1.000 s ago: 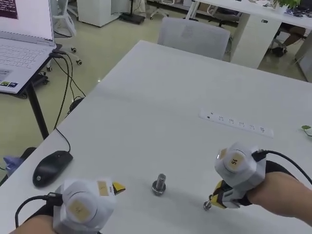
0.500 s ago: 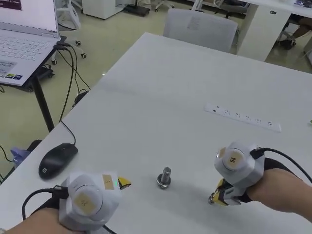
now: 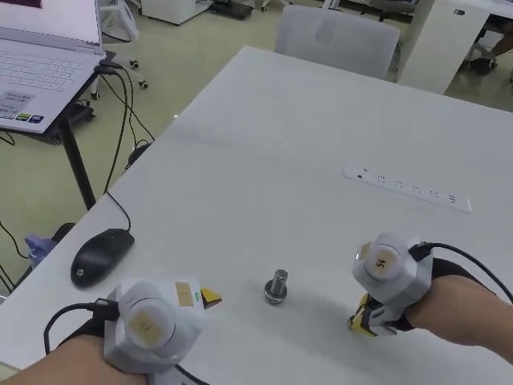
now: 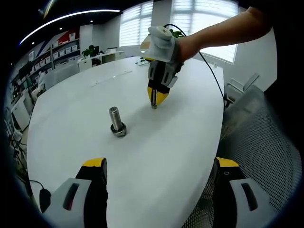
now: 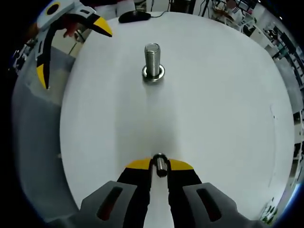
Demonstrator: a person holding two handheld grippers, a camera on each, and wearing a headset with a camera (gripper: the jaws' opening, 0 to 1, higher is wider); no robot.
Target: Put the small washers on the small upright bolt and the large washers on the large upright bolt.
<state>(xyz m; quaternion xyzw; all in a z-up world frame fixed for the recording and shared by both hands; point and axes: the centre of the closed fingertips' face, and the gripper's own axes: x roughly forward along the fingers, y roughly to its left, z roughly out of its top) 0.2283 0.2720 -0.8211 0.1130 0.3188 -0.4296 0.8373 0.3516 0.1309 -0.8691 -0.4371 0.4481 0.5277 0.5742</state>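
One small bolt (image 5: pixel 160 161), still in right claw (image 5: pixel 160 166)

The head view looks forward and down from above the near edge of the white worktop (image 3: pixel 264 160), with the left tongs (image 3: pixel 210 298) and right tongs (image 3: pixel 361 322) close below it and the floor to its left. The left gripper view sits low over the worktop and faces across it, between its own wide-apart jaws, toward the right tongs and the windows behind. The right gripper view faces the opposite way, tilted down along jaws closed on a small bolt (image 5: pixel 160 164), toward the left tongs and a mouse (image 5: pixel 134 16). All three share the large upright bolt (image 3: pixel 276 286), between the tongs
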